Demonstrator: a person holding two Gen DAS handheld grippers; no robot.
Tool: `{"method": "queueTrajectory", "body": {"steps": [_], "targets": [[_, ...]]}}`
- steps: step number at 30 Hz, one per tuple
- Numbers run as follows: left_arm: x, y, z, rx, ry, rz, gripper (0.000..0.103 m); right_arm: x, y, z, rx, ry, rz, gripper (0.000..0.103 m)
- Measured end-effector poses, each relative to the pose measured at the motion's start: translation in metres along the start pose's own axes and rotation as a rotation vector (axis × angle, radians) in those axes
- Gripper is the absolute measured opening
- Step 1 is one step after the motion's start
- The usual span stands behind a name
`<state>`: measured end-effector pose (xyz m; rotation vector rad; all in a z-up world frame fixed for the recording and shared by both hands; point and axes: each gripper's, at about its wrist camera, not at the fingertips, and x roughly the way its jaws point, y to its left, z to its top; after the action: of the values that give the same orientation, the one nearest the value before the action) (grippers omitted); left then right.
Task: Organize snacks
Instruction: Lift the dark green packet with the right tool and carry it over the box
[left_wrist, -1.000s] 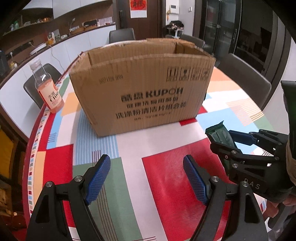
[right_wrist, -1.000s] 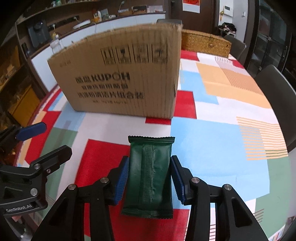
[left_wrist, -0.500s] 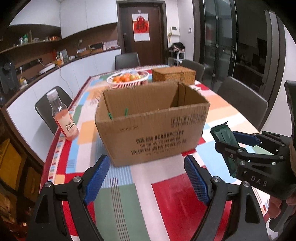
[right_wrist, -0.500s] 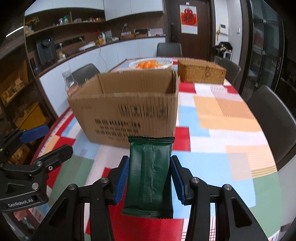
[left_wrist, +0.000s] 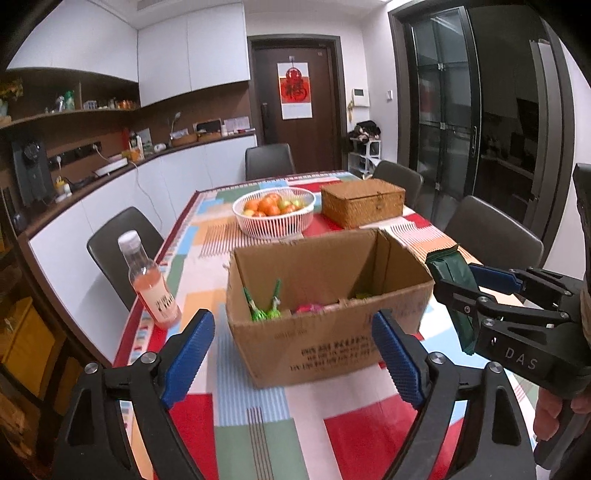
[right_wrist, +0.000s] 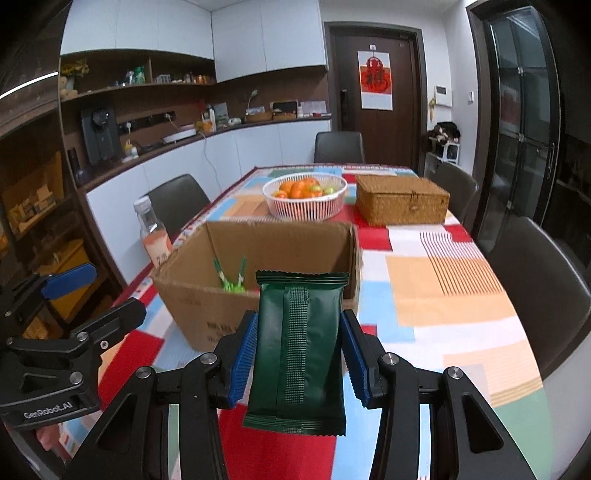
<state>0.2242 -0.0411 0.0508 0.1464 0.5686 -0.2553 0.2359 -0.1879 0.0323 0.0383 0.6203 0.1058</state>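
An open brown cardboard box (left_wrist: 332, 343) stands on the colourful tablecloth, with green-wrapped snacks (left_wrist: 264, 310) and a pink one (left_wrist: 314, 308) inside it. My right gripper (right_wrist: 299, 350) is shut on a dark green snack packet (right_wrist: 297, 343), held upright above the table just short of the box (right_wrist: 192, 295). In the left wrist view that packet (left_wrist: 448, 273) hangs at the box's right corner. My left gripper (left_wrist: 293, 354) hovers before the box's near wall. Its jaws are opening and nothing is between them.
A bottle of pink drink (left_wrist: 151, 288) stands left of the box near the table's edge. Behind the box sit a white basket of fruit (left_wrist: 275, 218) and a wicker chest (left_wrist: 364, 205). Dark chairs (right_wrist: 535, 295) ring the table.
Both grippers have risen, so the box now appears lower and its inside shows. The packet stays clamped in the right gripper. The left jaws have spread slightly.
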Motion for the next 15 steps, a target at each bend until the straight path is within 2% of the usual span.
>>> {"method": "queueTrajectory", "body": {"steps": [9,15], "targets": [[0.014,0.016,0.027,-0.031,-0.044,0.012,0.098,0.019,0.002,0.033,-0.005,-0.027,0.024,0.046],[0.034,0.028,0.038,-0.048,-0.025,0.039,0.100,0.037,0.006,0.053,-0.014,-0.026,0.019,0.046]]}}
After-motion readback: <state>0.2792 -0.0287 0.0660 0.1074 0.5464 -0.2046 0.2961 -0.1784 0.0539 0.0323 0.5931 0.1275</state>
